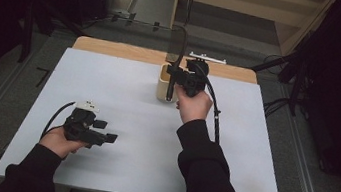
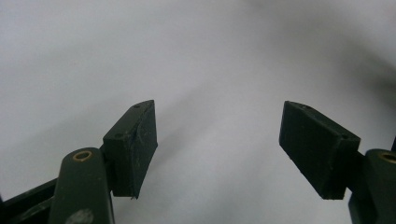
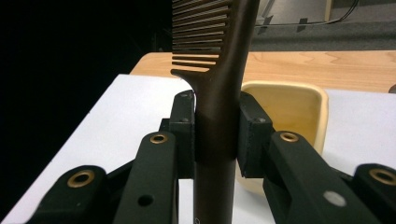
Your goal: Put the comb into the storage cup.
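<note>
High view: toward the near left corner of the white table (image 1: pixel 113 168), the left hand (image 1: pixel 58 142) lies low on the surface with its sleeve coming in from the near edge, and the left gripper (image 1: pixel 105 131) points to the right, level with the tabletop. Its jaws stand wide with nothing between them (the left gripper view has plain white between the pads). Farther right, close to the far edge, the right hand (image 1: pixel 193 104) is raised with the forearm stretched forward, and the right gripper (image 1: pixel 175 75) hangs just above the cream cup (image 1: pixel 162 85). Its jaws are clamped on the dark brown comb (image 3: pixel 217 93), which stands upright, handle downward, fine teeth at the top.
</note>
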